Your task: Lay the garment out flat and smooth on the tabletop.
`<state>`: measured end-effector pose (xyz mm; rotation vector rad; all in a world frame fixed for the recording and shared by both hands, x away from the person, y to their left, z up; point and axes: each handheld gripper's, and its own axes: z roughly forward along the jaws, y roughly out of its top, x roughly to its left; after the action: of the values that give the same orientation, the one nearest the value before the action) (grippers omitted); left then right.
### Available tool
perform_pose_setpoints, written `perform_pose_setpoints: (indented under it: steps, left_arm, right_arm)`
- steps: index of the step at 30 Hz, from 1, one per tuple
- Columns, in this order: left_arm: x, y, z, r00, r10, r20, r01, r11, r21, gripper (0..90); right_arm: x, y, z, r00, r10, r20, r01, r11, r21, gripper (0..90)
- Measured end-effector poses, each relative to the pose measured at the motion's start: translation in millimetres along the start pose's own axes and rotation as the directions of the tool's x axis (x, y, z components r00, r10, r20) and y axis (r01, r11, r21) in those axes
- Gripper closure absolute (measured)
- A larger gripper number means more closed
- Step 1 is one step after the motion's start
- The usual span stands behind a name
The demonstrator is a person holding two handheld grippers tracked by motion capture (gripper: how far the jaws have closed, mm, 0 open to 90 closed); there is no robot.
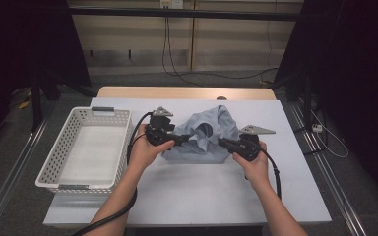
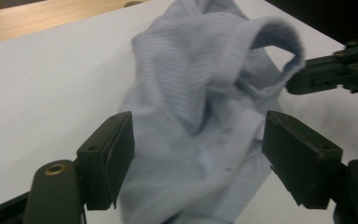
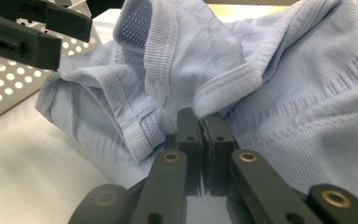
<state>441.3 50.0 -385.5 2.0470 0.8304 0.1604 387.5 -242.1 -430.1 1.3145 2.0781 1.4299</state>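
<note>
shirt (image 3: 279, 93) shows no readable label; my right tongs (image 3: 204, 122) pinch its ribbed hem, my left tongs (image 2: 198, 154) gape around it.

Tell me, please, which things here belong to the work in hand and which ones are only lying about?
Belonging to the work:
- light blue garment, crumpled on the table
- right gripper, shut on the garment's edge
- left gripper, jaws apart on either side of the cloth

Only lying about:
- white basket, left of the garment
- black cables on the floor behind
</note>
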Motion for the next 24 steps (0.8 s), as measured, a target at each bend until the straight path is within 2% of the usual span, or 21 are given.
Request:
perform_pose_setpoints:
  steps: [2, 3, 6, 11, 14, 15, 19, 21, 24]
  left_arm:
    - [-5.3, 1.6, 0.5, 0.9997, 0.022, 0.013, -0.022, 0.9998, 0.003, 28.1]
    - [-8.1, 1.5, 2.1, 0.9994, 0.017, 0.029, -0.017, 0.9999, -0.001, 29.2]
    - [-16.3, -1.0, 10.3, 0.9975, 0.036, 0.06, -0.037, 0.9991, 0.021, 36.2]
    - [-28.3, -8.6, 30.1, 0.9958, 0.049, 0.077, -0.054, 0.9966, 0.062, 41.1]
    - [-26.4, -18.6, 45.8, 0.9976, 0.043, 0.054, -0.047, 0.9954, 0.084, 42.5]
    - [-25.4, -21.1, 48.9, 0.998, 0.047, 0.042, -0.05, 0.9955, 0.081, 42.6]
    - [-26.6, -25.3, 57.0, 0.9969, 0.067, 0.042, -0.07, 0.9957, 0.061, 44.0]
    - [-28.7, -26.8, 60.8, 0.9949, 0.095, 0.033, -0.098, 0.9927, 0.071, 43.8]
    - [-29.2, -32.0, 68.3, 0.9913, 0.132, 0.002, -0.132, 0.9874, 0.088, 48.1]
  right_arm:
    - [0.9, 1.0, 0.3, 1.0, -0.002, 0.0, 0.002, 1.0, 0.003, 87.9]
    - [1.3, 1.3, 0.4, 1.0, -0.001, 0.0, 0.001, 1.0, 0.006, 88.0]
    - [2.1, 1.8, 0.1, 1.0, -0.002, 0.0, 0.002, 1.0, 0.012, 88.0]
    - [1.4, 2.1, -1.4, 1.0, -0.002, 0.008, 0.002, 1.0, 0.014, 88.1]
    - [0.4, 2.6, -2.6, 0.9999, -0.002, 0.013, 0.001, 1.0, 0.017, 88.1]
    - [-0.1, 2.4, -2.3, 0.9999, -0.002, 0.015, 0.001, 1.0, 0.022, 88.1]
    - [-0.1, 1.6, -0.6, 0.9999, -0.008, 0.014, 0.008, 0.999, 0.032, 88.2]
    - [-0.7, 1.7, -0.2, 0.9999, -0.003, 0.016, 0.003, 1.0, 0.027, 88.2]
    - [-2.0, 1.6, -0.3, 0.9998, -0.004, 0.021, 0.003, 1.0, 0.029, 88.1]
